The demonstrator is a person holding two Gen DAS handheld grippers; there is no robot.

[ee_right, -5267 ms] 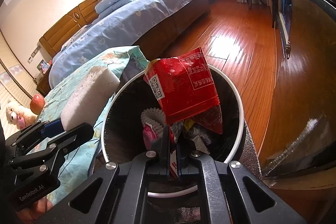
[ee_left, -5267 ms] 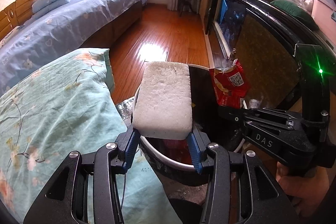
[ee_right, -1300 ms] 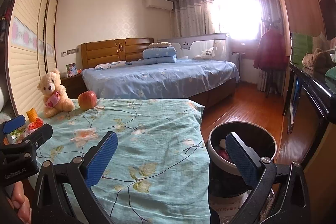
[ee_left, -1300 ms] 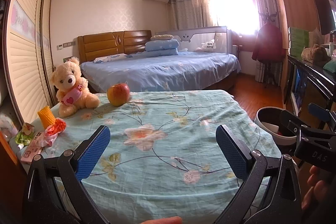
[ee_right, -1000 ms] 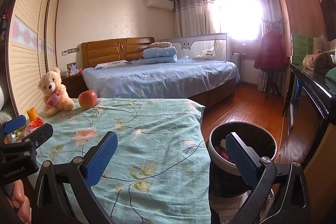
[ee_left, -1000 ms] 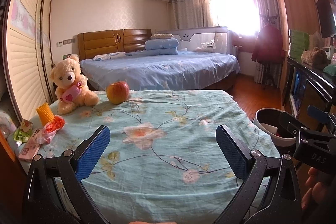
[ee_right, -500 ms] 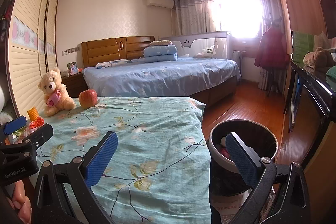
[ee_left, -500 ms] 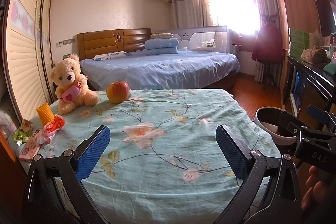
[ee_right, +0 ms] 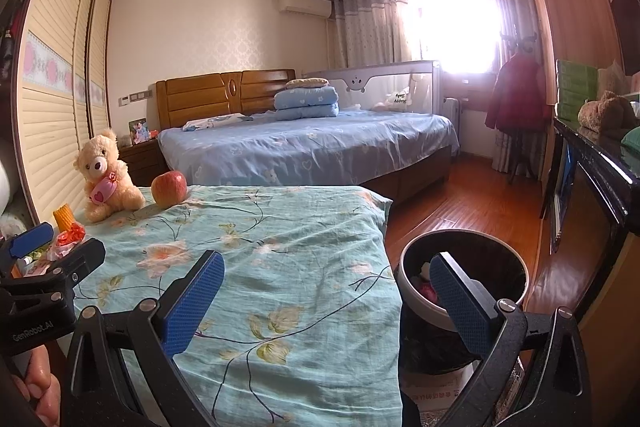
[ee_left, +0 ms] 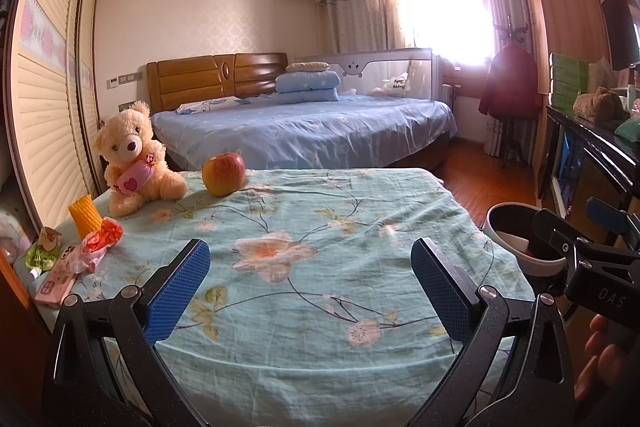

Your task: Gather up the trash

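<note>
The round bin (ee_right: 464, 279) with a white rim and black liner stands on the floor right of the floral-covered table (ee_right: 280, 267); scraps show inside it. In the left wrist view the bin (ee_left: 516, 239) is partly hidden by the other tool. My left gripper (ee_left: 310, 291) hangs open and empty over the table's near edge. My right gripper (ee_right: 326, 301) is open and empty too, straddling the table's corner and the bin. A crumpled red-orange wrapper (ee_left: 98, 241) and a green packet (ee_left: 42, 253) lie at the table's left edge.
On the table sit a teddy bear (ee_left: 134, 163), an apple (ee_left: 223, 167), a yellow ridged object (ee_left: 85, 217) and a pink phone (ee_left: 56, 283). Behind is a blue bed (ee_left: 304, 131). A dark cabinet (ee_right: 592, 195) lines the right; wooden floor (ee_right: 472, 203) lies between.
Five seconds ago the left gripper held a white foam block and the right a red wrapper over the bin; both are now open and empty, pulled back. In the last second, almost no movement.
</note>
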